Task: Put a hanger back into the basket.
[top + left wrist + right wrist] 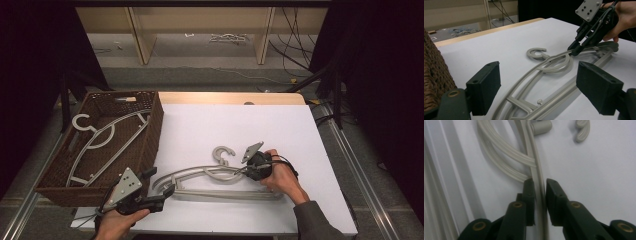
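Right tool (540,202): you are clamping one hanger (210,172) arm, lower centre; it may twist free. Left tool (549,92): hanging released.

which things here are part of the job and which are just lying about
In the job:
- grey hanger on the table
- right gripper, shut on its upper arm
- left gripper, open near its end
- wicker basket holding another hanger

Lying about:
- cables on the floor
- wooden shelf legs
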Motion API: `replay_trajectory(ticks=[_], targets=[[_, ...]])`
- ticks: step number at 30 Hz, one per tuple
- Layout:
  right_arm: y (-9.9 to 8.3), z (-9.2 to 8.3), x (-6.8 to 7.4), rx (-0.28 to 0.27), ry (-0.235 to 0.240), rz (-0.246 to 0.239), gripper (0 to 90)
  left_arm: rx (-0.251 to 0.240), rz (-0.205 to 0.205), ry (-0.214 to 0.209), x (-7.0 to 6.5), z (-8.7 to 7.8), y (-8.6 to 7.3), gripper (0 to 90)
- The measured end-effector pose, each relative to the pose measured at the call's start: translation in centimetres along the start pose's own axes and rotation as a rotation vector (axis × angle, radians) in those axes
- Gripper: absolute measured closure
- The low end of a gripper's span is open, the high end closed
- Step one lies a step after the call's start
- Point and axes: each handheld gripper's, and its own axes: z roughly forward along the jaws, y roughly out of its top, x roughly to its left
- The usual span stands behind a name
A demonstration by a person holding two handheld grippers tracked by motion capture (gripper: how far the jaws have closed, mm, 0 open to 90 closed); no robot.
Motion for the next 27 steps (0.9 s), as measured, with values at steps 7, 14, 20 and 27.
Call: replay_trajectory(ticks=[7, 14, 20, 27], targets=[[0.2, -1.0, 0.1, -0.010, -0.017, -0.062, 81.8, 0.015, 0.003, -0.007, -0.1, 0.2, 0.0, 20.2], [0.4, -1.6, 0.4, -0.013, -0.035, -0.114, 82.4, 0.042, 0.004, 0.005, -0.1, 1.0, 0.5, 21.2], [0.6, -2.3, 0.5, -0.035, -0.058, -0.140, 82.5, 0.111, 0.030, 0.005, -0.6, 3.5, 1.7, 24.3], [0.9, -3.4, 0.9, -0.074, -0.070, -0.181, 82.5, 0.205, 0.059, -0.006, -0.6, 7.3, 3.1, 27.0]])
